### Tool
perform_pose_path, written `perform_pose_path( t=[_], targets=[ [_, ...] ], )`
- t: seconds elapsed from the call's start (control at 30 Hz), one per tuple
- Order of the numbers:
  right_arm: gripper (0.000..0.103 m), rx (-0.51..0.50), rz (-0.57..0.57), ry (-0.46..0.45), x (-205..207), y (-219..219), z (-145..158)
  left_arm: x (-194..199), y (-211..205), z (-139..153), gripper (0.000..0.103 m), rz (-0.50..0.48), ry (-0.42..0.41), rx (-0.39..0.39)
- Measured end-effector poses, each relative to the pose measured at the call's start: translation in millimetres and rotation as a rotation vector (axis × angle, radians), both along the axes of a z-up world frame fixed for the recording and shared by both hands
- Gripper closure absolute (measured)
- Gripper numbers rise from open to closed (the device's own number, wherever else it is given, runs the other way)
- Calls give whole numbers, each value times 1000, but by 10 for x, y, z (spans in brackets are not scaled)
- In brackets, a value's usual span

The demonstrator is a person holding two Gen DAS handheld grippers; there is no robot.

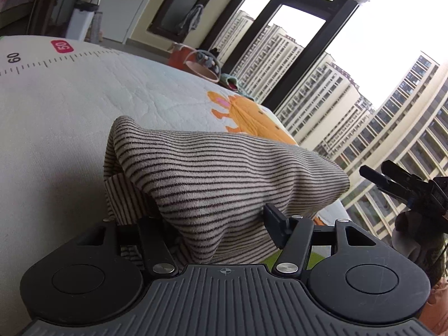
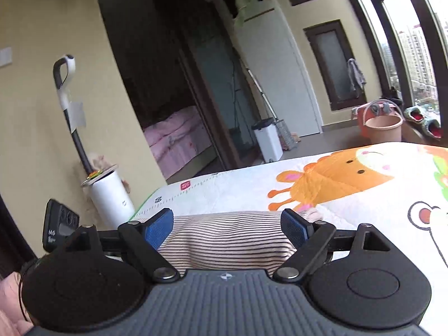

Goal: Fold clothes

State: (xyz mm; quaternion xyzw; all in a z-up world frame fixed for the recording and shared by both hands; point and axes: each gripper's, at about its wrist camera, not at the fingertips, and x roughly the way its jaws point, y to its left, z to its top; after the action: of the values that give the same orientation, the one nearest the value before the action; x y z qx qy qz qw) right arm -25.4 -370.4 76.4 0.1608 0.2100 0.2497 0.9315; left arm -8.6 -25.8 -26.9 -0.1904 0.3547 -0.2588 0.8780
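Observation:
A beige garment with thin dark stripes point(image 1: 224, 173) lies bunched in a thick fold on the white printed mat point(image 1: 70, 106). My left gripper point(image 1: 208, 215) is open and pushed into the fold. Cloth covers its left finger, and the right finger point(image 1: 275, 224) shows bare beside the fabric. In the right wrist view the same striped garment point(image 2: 224, 238) fills the gap between the blue pads point(image 2: 158, 228) of my right gripper point(image 2: 226, 215), which stands open just above it. The right gripper also shows at the edge of the left wrist view point(image 1: 403, 184).
The mat carries a ruler print point(image 1: 61, 46) and an orange animal print point(image 2: 336, 179). Beyond its far edge stand a pink bucket point(image 2: 383, 128) and slippers point(image 2: 425, 120) by the tall window. A white cylinder point(image 2: 112, 196) and a floor-cleaner handle point(image 2: 64, 72) stand near the wall.

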Motion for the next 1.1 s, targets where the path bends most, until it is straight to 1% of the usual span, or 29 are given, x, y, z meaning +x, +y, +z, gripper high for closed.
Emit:
perform_pose_path(
  t=[0.07,0.1,0.17,0.2,0.23,0.27,0.3,0.33,0.37,0.4,0.43,0.47,0.53,0.6,0.67,0.7,0.77,0.83,0.87,0.9,0.93,0.97,1.0,1.1],
  targets=[
    [19,-16,-37,23,93,-34,-60,-74,-33,5,39,-15,-10,18],
    [19,-27,-38,30,139,-29,-96,-111,-50,7,38,-23,-15,26],
    [29,-38,-30,56,255,-4,-193,-155,-65,14,37,-30,-19,34],
    [37,-35,-25,74,334,7,-249,-181,-42,53,34,-34,-22,32],
    [40,-26,-26,99,438,13,-317,-208,-19,92,33,-38,-25,30],
    [43,-22,-31,125,526,15,-387,-235,4,131,30,-42,-28,27],
    [51,-29,-36,155,589,21,-460,-262,27,170,25,-46,-31,25],
    [52,-38,-41,194,645,25,-560,-289,51,210,21,-49,-34,23],
    [52,-47,-43,224,681,25,-653,-316,74,249,13,-53,-37,20],
    [52,-49,-44,233,679,20,-710,-343,97,288,9,-57,-40,18],
    [51,-41,-42,232,656,7,-753,-370,120,327,9,-61,-44,16],
    [51,-29,-41,234,638,-16,-785,-397,143,367,9,-65,-47,13],
    [45,-6,-39,251,618,-67,-827,-382,284,475,8,-3,-62,-1],
    [44,11,-36,264,599,-99,-868,-290,424,540,4,104,-72,-6],
    [43,13,-35,256,572,-95,-878,-138,511,502,3,208,-27,9],
    [43,10,-36,251,563,-88,-881,-46,525,437,3,235,9,15],
    [42,10,-36,241,533,-86,-887,107,481,275,3,231,74,33],
    [40,13,-37,233,502,-91,-885,204,390,105,3,206,115,46],
    [39,14,-39,233,493,-96,-871,213,371,54,3,191,115,37],
    [36,10,-41,232,480,-98,-848,222,351,2,3,175,114,28],
    [30,-2,-41,230,465,-97,-816,231,332,-50,3,160,114,18],
    [25,-24,-38,225,458,-93,-780,223,304,-46,3,143,95,35],
    [17,-56,-32,220,461,-85,-740,221,290,-42,3,124,90,42],
    [15,-136,-13,209,527,-69,-644,177,270,-51,3,84,73,66]
  ],
)
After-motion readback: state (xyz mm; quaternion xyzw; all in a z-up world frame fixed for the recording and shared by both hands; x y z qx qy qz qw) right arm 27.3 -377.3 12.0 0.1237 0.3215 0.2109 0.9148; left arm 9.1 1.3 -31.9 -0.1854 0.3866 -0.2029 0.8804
